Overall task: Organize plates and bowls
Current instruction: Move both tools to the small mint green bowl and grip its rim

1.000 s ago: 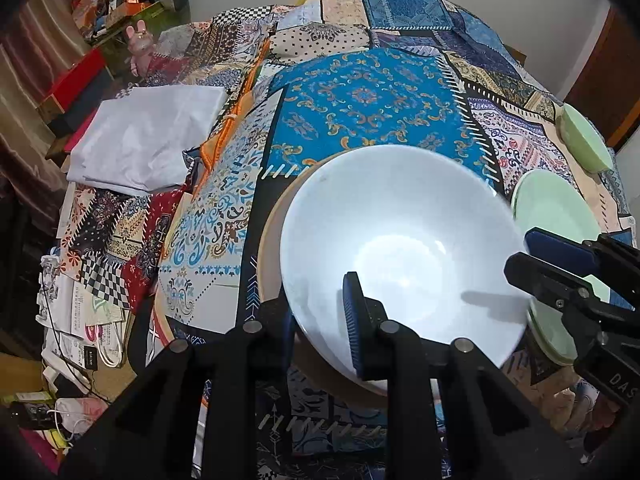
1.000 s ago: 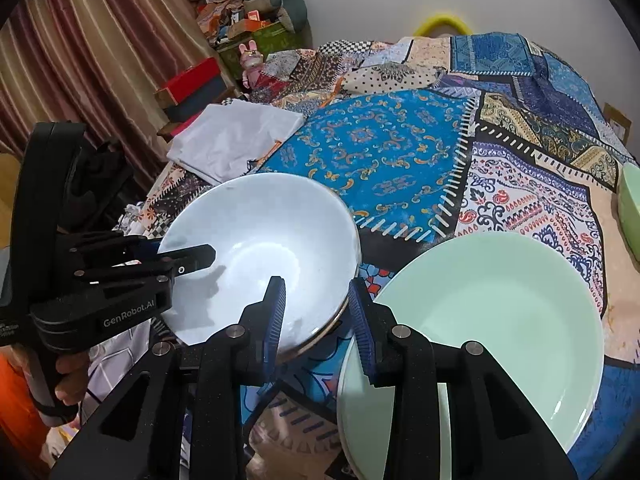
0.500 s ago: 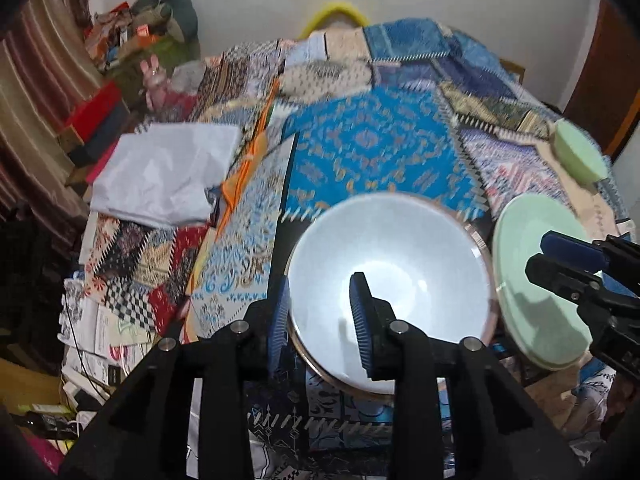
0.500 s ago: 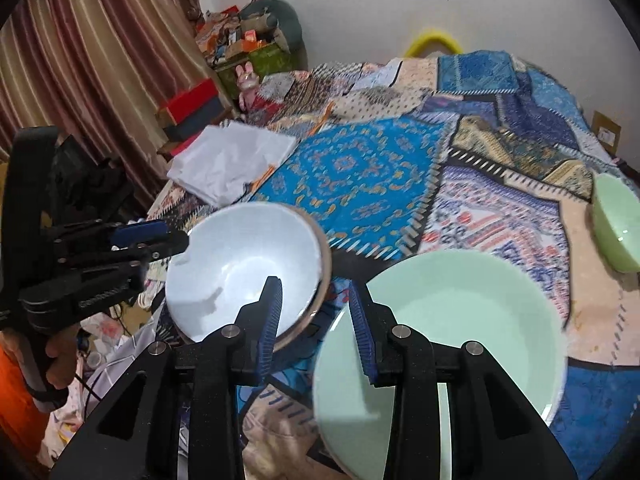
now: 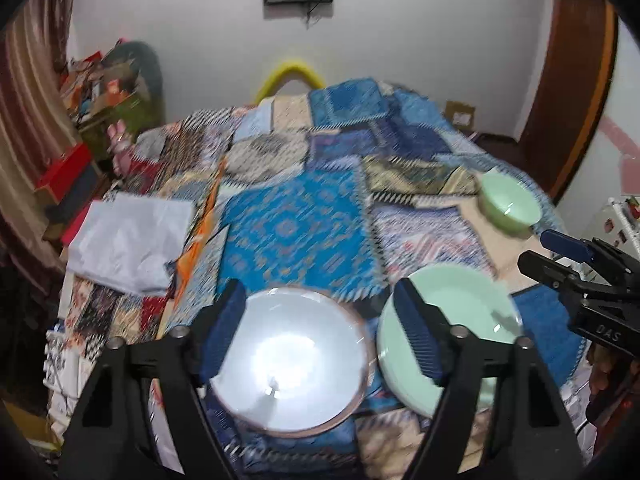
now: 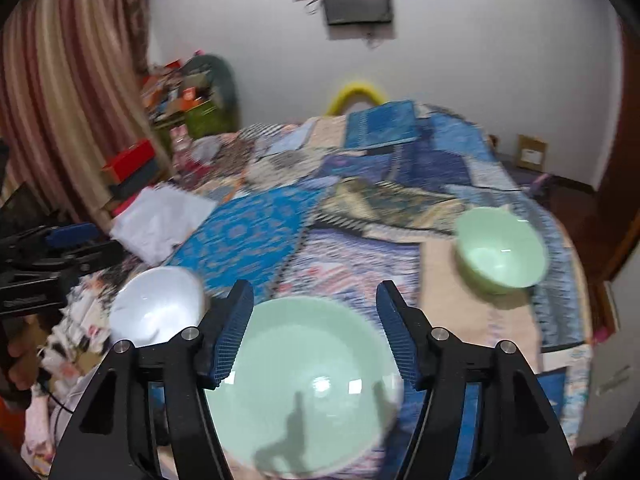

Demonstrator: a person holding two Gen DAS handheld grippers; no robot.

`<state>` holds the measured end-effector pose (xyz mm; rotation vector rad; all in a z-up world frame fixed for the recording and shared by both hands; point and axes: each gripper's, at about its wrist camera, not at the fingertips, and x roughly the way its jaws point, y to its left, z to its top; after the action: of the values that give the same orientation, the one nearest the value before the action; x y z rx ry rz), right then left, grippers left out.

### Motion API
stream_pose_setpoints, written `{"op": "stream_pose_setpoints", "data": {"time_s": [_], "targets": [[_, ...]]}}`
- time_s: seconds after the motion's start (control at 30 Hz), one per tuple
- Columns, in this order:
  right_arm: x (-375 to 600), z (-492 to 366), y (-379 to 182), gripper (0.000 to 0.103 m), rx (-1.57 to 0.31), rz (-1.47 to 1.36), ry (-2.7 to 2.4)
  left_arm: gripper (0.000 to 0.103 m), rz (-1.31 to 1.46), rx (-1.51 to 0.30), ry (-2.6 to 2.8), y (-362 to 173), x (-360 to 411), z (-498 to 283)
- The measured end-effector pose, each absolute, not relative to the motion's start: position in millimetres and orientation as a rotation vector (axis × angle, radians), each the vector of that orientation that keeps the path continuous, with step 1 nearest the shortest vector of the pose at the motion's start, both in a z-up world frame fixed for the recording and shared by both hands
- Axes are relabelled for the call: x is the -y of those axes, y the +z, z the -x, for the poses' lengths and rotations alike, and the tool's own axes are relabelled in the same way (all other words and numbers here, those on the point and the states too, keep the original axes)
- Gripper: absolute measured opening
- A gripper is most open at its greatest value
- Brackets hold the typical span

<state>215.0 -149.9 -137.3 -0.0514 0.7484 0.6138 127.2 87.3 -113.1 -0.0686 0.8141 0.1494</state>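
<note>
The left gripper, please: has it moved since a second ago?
Yes. The left gripper has pulled up and back from the white ceramic bowl, jaws opening, nothing between them.

A second ago the left hand-held gripper (image 5: pixel 320 328) pinches the near rim of the white bowl (image 5: pixel 288 360); now its jaws are opening, clear of the rim, lifted above the bowl. The right hand-held gripper (image 6: pixel 314 332), narrow beside the bowl before, is also opening, now raised over the green plate (image 6: pixel 300 392), nothing between its pads.
</note>
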Motion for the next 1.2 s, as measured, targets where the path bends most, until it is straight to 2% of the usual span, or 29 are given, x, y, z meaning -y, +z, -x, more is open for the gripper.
{"op": "stream_pose_setpoints", "data": {"time_s": [0.1, 0.53, 1.03, 1.2], "targets": [[175, -225, -132, 0.06, -0.746, 0.033, 0.562, 0.088, 0.041, -0.783, 0.128, -103, -69, -138], [259, -265, -130, 0.06, -0.722, 0.009, 0.367, 0.088, -0.032, -0.771, 0.003, -87, 12, -208], [300, -338, -182, 0.06, -0.806, -0.012, 0.265, 0.088, -0.037, -0.879, -0.117, -133, 74, -303], [306, -359, -202, 0.045, -0.837, -0.034, 0.271, 0.088, -0.034, -0.925, -0.125, -160, 84, -334]]}}
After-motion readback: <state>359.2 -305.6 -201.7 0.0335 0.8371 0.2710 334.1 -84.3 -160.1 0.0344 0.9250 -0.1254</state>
